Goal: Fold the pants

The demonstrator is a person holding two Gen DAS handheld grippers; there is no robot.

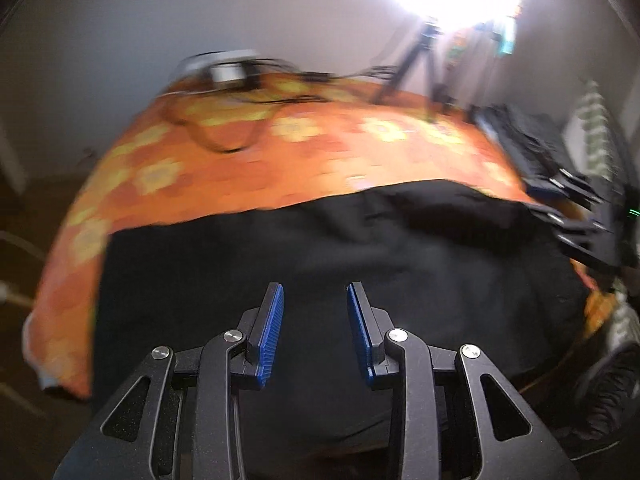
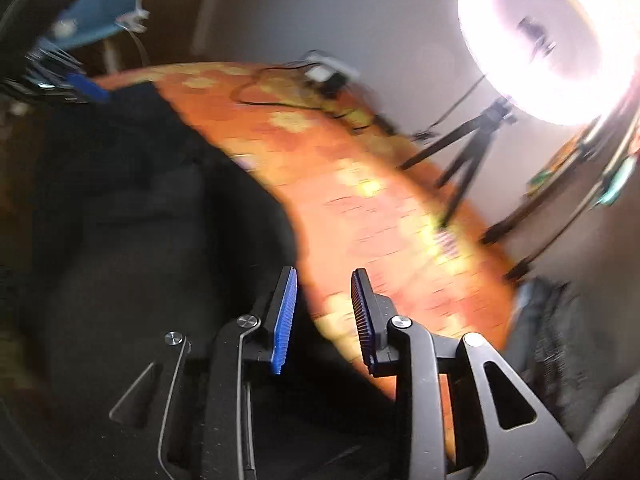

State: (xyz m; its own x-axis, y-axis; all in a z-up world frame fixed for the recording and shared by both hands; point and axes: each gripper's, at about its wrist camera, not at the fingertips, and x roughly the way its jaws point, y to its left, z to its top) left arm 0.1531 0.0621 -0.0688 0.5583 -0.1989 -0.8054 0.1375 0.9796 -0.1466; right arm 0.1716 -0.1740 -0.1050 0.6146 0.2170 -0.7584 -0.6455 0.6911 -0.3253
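Black pants (image 1: 340,260) lie spread on an orange flowered tablecloth (image 1: 280,160). My left gripper (image 1: 315,292) is open and empty, held above the near part of the pants. In the right wrist view the pants (image 2: 140,220) fill the left side. My right gripper (image 2: 324,278) is open and empty, over the pants' right edge where it meets the cloth (image 2: 380,220). The other gripper (image 1: 580,232) shows at the right edge of the left wrist view. Both views are blurred.
A ring light (image 2: 556,40) on a tripod (image 2: 464,160) stands at the far side of the table. Cables and a small box (image 1: 228,72) lie at the back. A blue object (image 2: 100,0) is at the upper left of the right wrist view.
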